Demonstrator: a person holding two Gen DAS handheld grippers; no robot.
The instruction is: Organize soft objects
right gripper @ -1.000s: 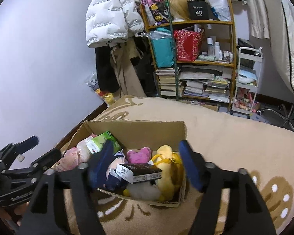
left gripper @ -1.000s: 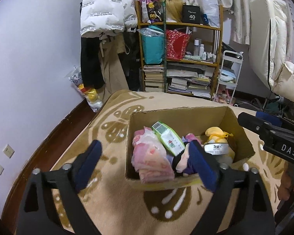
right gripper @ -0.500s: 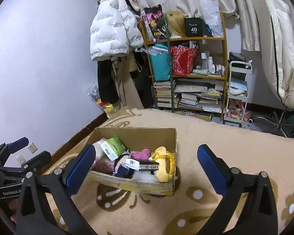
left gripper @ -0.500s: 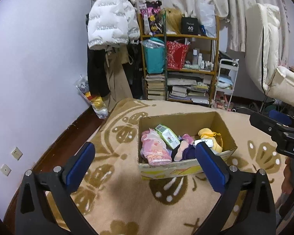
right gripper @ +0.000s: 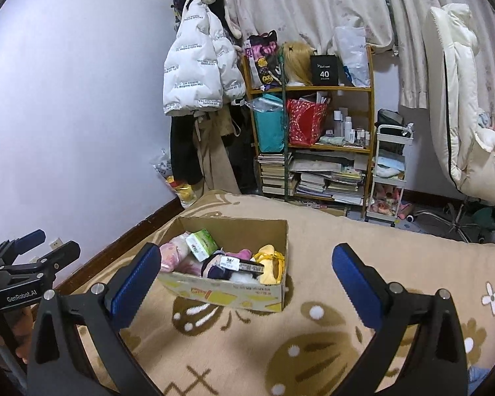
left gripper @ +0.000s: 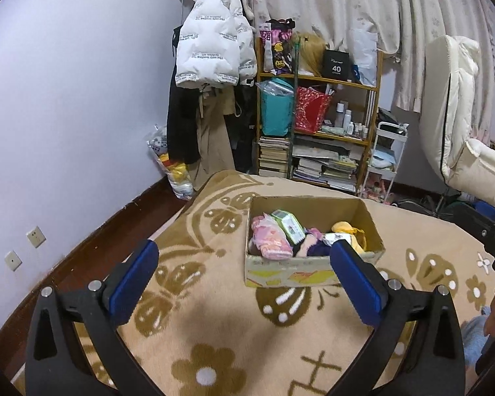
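One cardboard box (left gripper: 313, 269) sits on the butterfly-patterned blanket (left gripper: 214, 313), ahead of both grippers. Contents, as far as can be counted:
- one pink packet (left gripper: 272, 242) at the left end;
- one green-and-white pack (left gripper: 288, 226) leaning on it;
- one dark plush (right gripper: 216, 269), partly covered;
- one small pink plush (right gripper: 242, 253);
- one yellow plush (right gripper: 270, 264) at the right end;
- one printed tag (right gripper: 244, 265) lying across the plush; its print is too small to read.

Readable writing: "40" on one black box (right gripper: 324, 71) on the top shelf; "GenRobot.AI" on the left gripper (right gripper: 33, 250) body.

Left gripper: fingers spread wide, nothing between the pads, angled down toward the box. Right gripper (right gripper: 247, 272): jaws have just been opening, now wide apart and empty, likewise angled down, short of the box.
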